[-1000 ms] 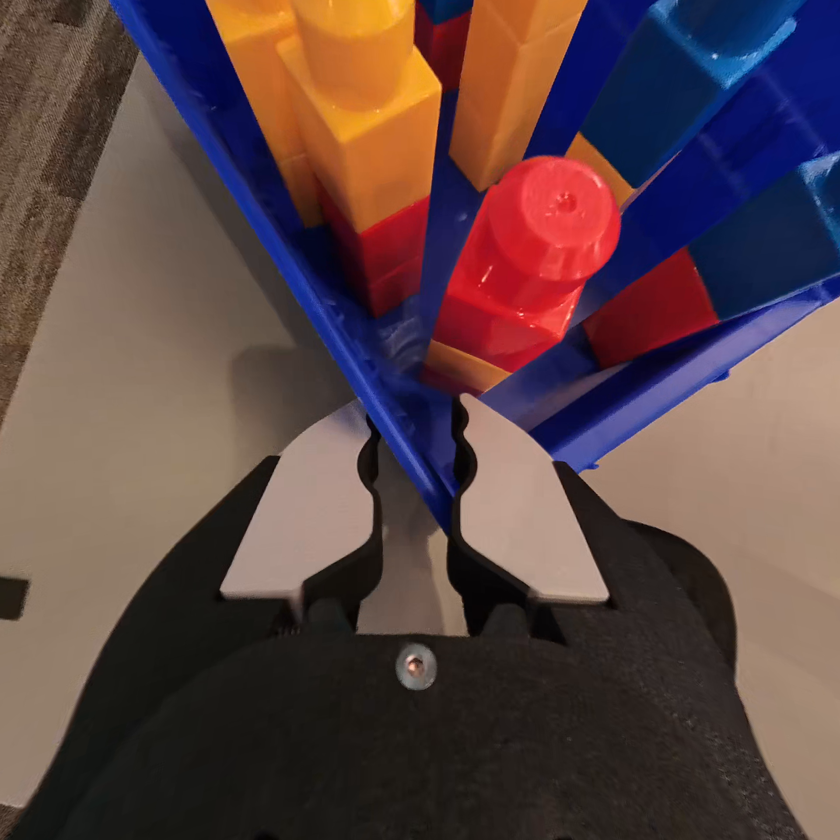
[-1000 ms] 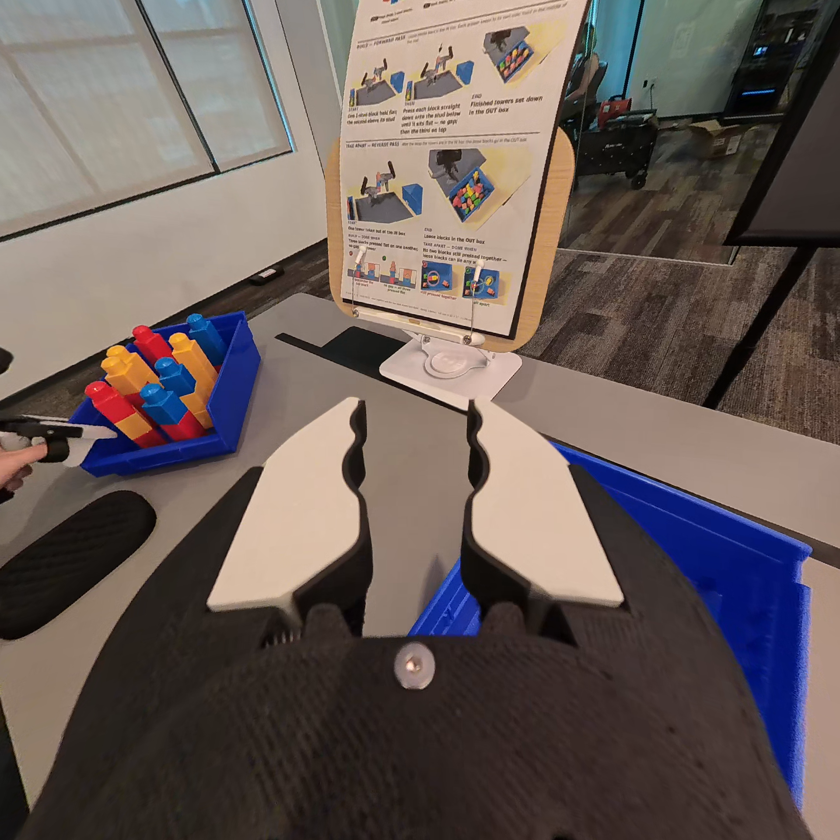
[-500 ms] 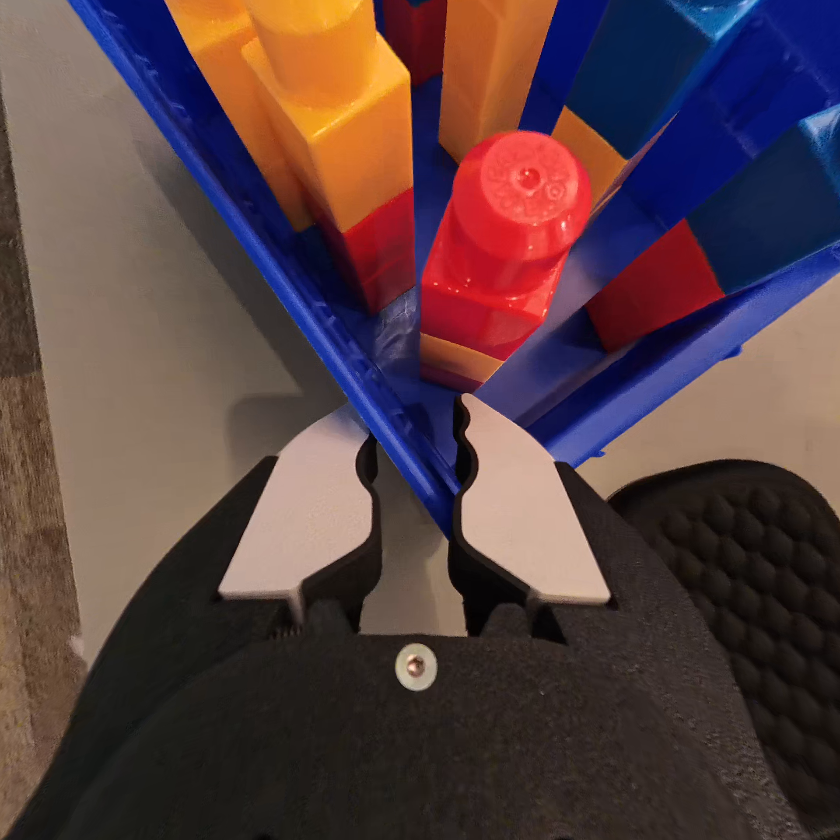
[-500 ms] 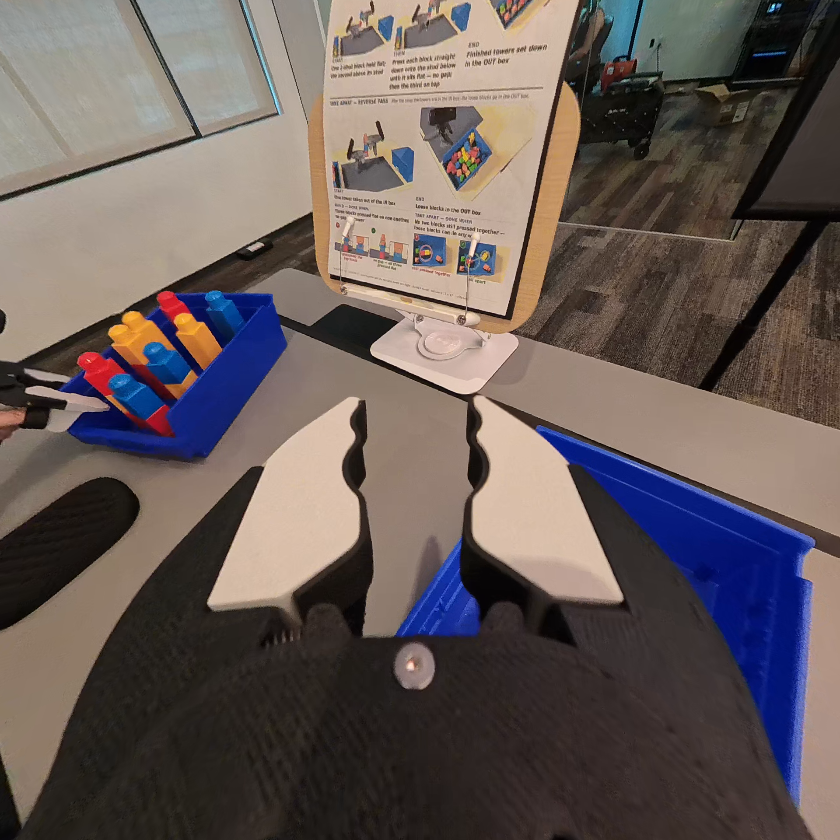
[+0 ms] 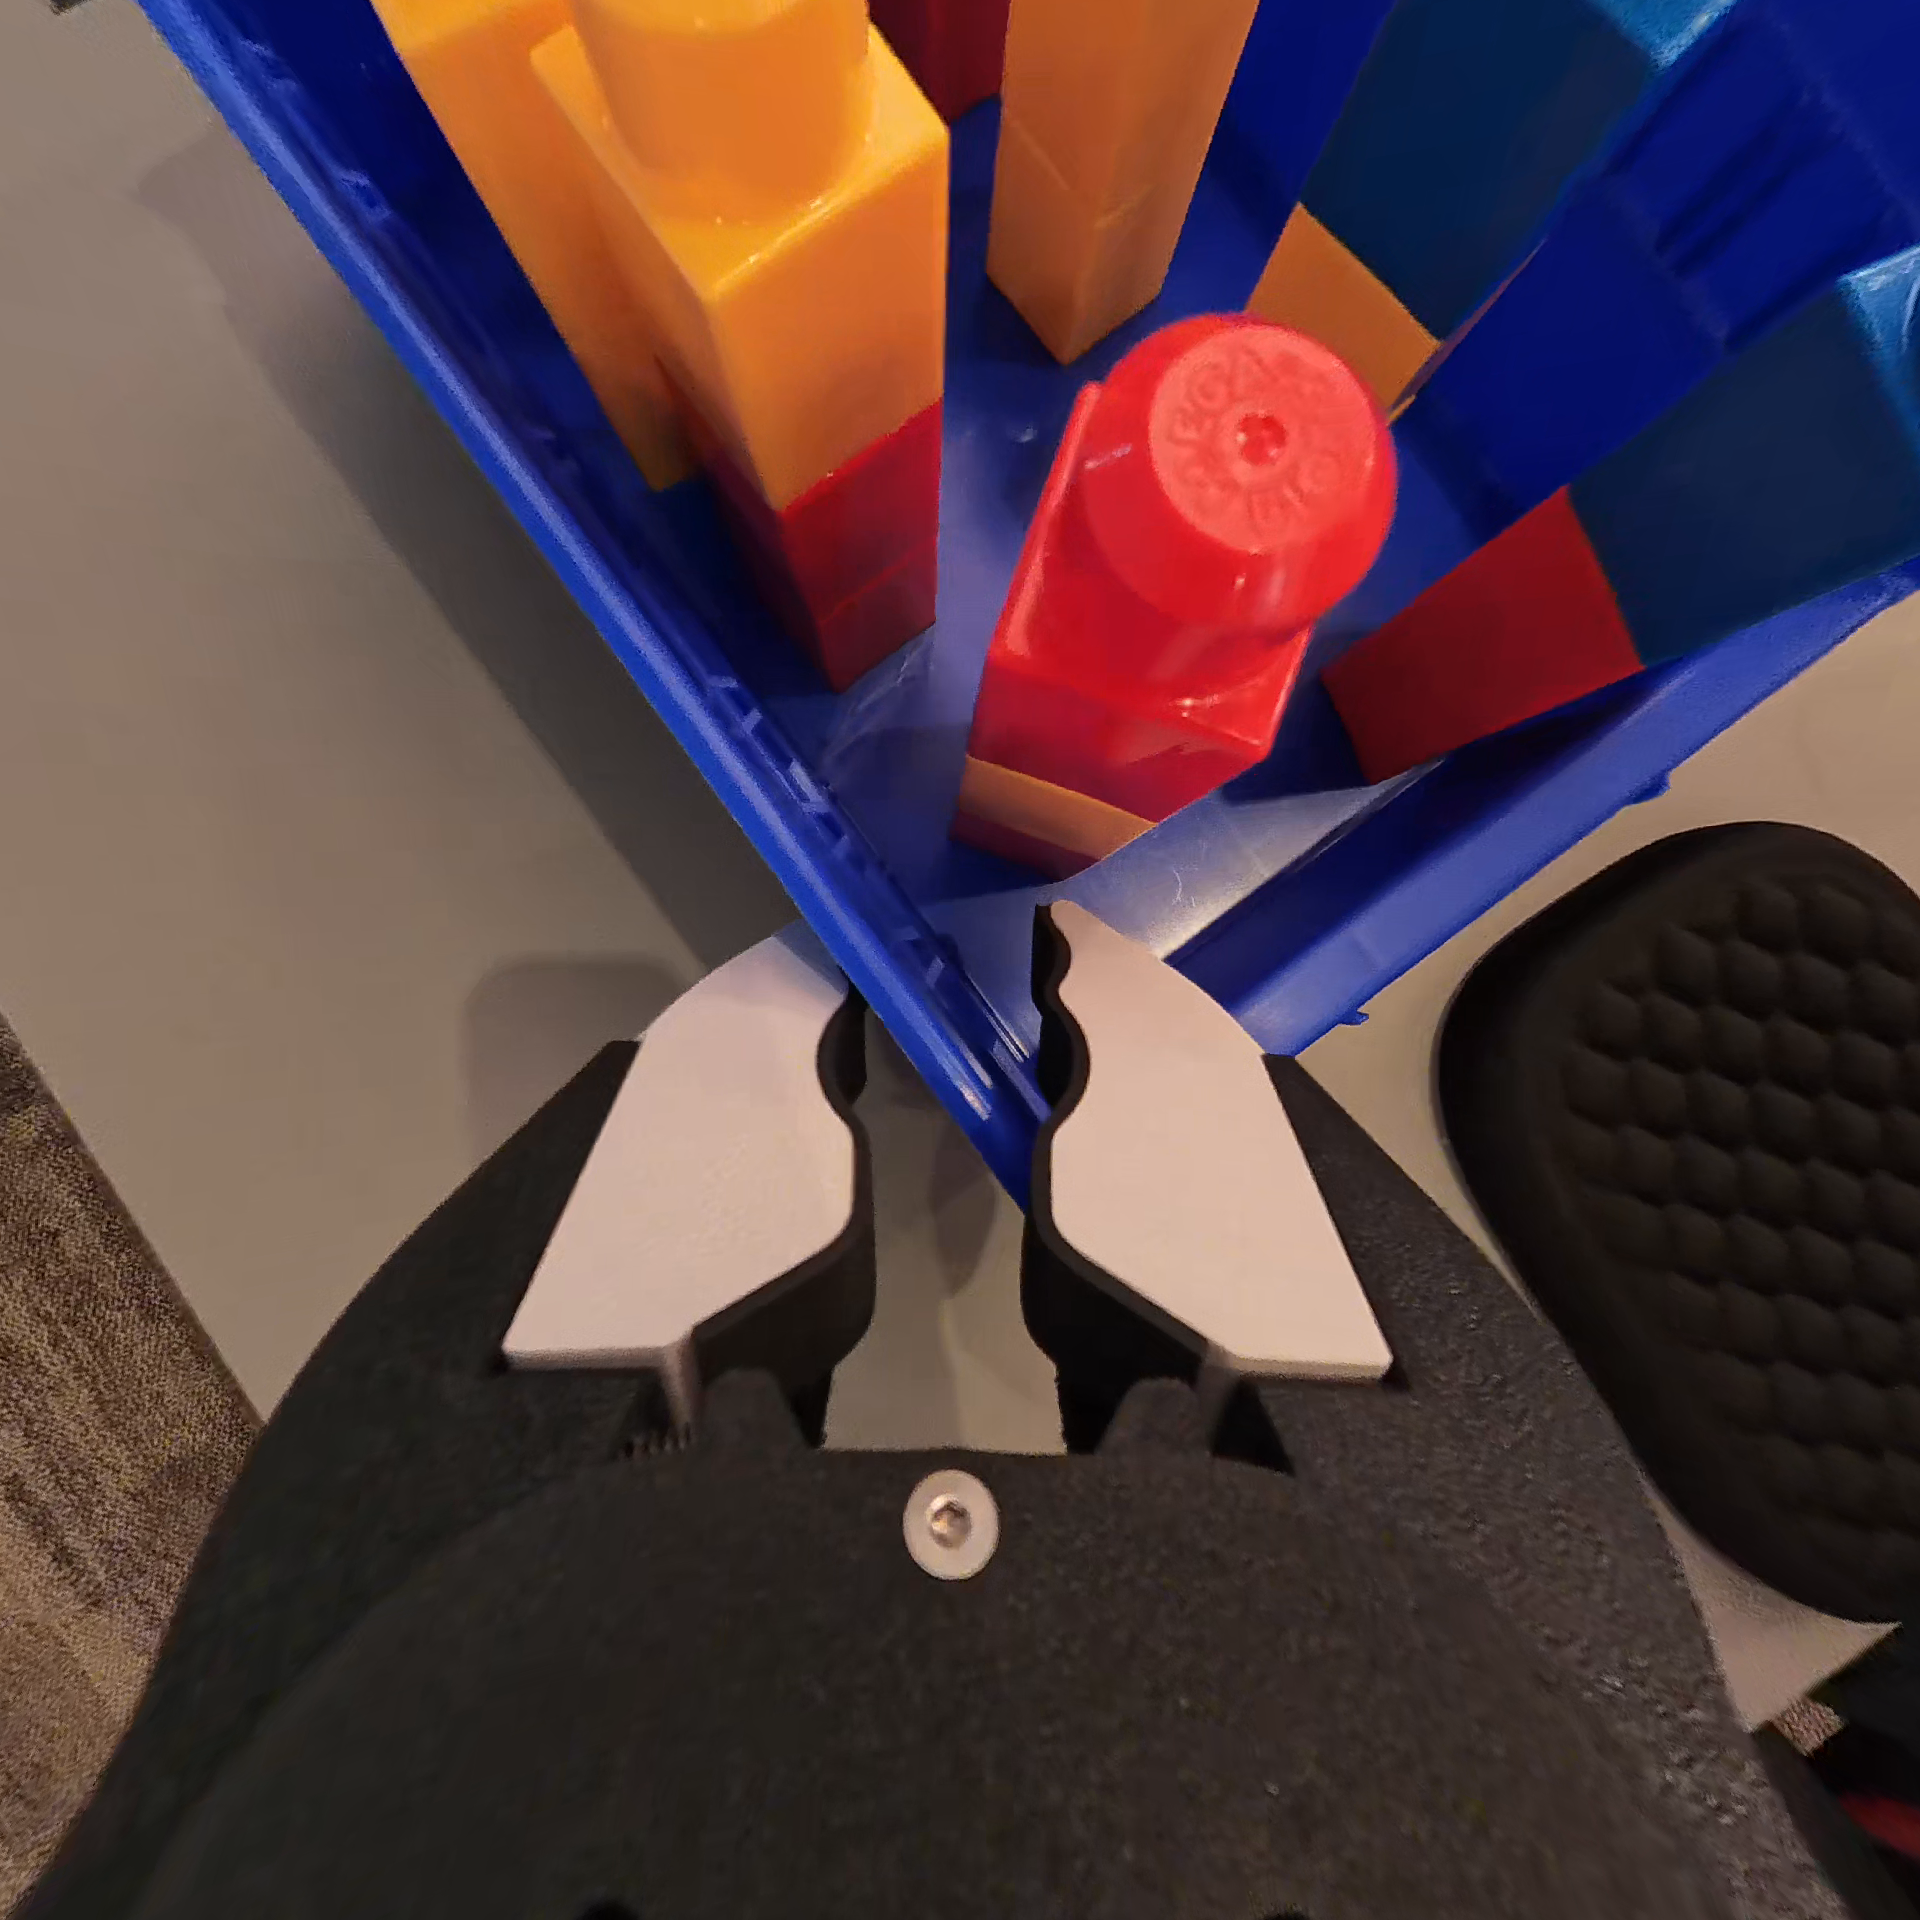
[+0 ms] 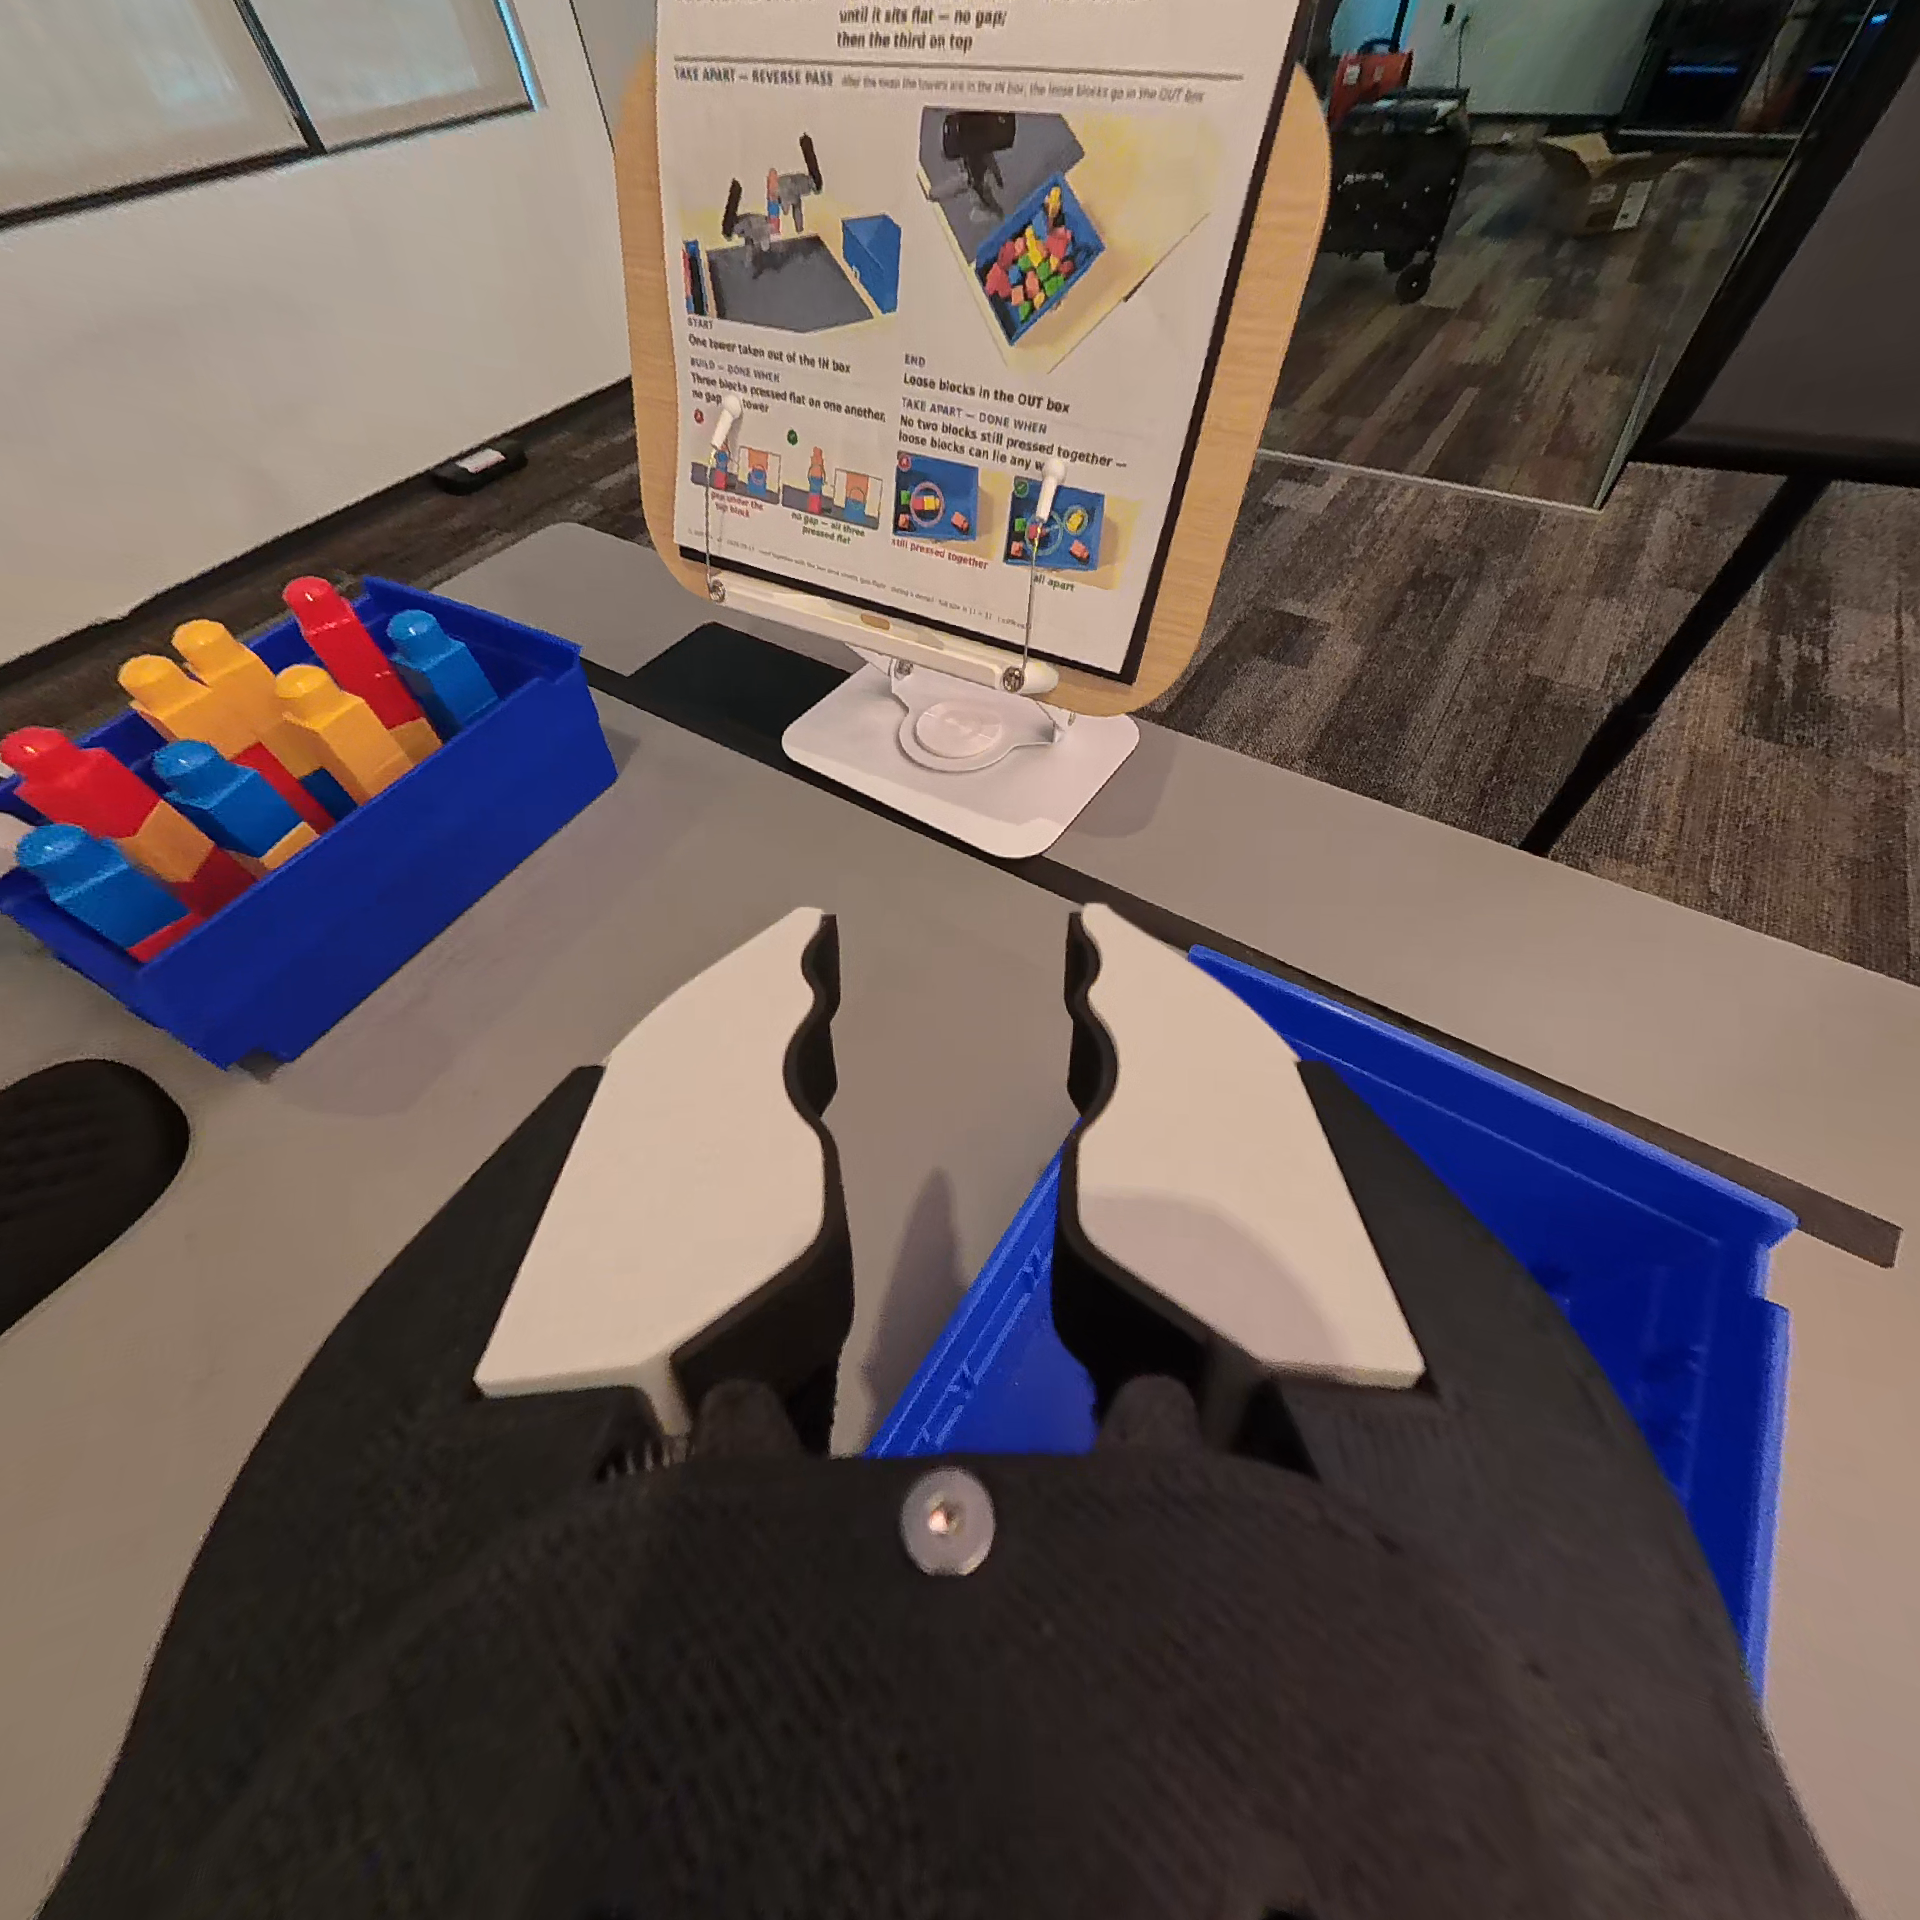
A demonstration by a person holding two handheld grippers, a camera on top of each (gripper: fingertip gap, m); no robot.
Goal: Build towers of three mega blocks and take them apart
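Straddling a corner of the blue bin (image 5: 644, 665) of block towers (image 6: 239, 769), the left tool (image 5: 940, 966) clamped its wall on the desk (image 6: 727, 914); rightward, the right tool (image 6: 951, 925) hung released beside another blue bin (image 6: 1558, 1174).

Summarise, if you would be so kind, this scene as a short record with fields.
Left claw: clamped across a corner wall of the block bin
Right claw: open, nothing between its fingers, over the grey table
Block bin contents: upright towers in red, yellow and blue; nearest the clamped corner, a red-topped tower
Second bin: blue, beside the right claw; no blocks in its visible part
Background: instruction sheet on a stand
Also: black textured pad
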